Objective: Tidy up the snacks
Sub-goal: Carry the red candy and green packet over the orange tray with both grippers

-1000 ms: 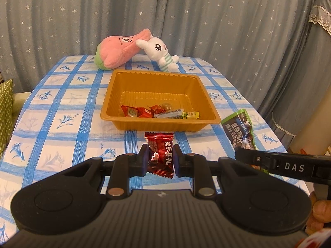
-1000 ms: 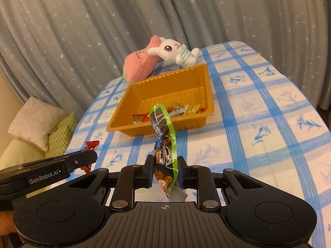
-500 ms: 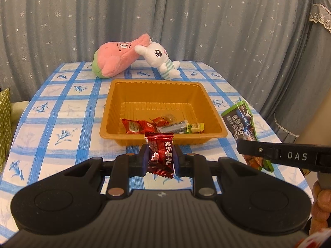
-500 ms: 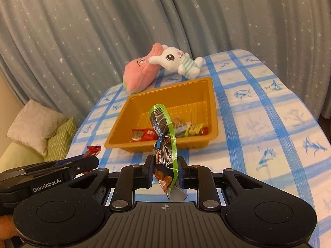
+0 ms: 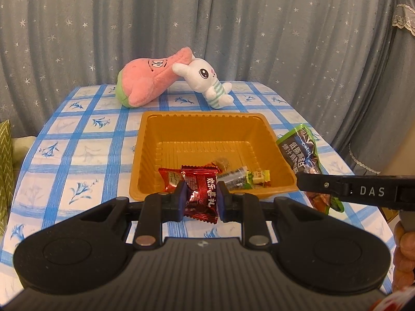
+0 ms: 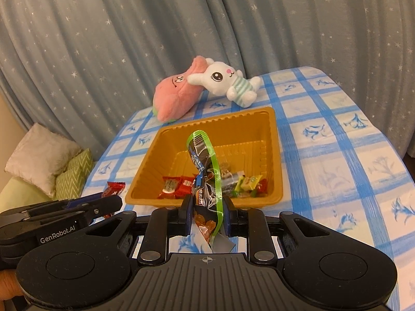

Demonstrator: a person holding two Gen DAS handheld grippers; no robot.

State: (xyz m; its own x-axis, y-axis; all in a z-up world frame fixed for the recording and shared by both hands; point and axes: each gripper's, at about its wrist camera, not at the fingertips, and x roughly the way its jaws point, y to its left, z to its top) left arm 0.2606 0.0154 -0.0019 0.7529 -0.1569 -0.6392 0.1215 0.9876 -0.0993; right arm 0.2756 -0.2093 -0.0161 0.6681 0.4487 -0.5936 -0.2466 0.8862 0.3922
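Both snacks are lifted and on their way to the orange tray, which sits mid-counter with several wrapped sweets along its near wall. The left tool is clamped on a red candy packet held just above the tray's near rim. The right tool is clamped on a green-edged snack bag, upright, near the same rim. Next, each likely needs carrying forward over the tray before letting go.
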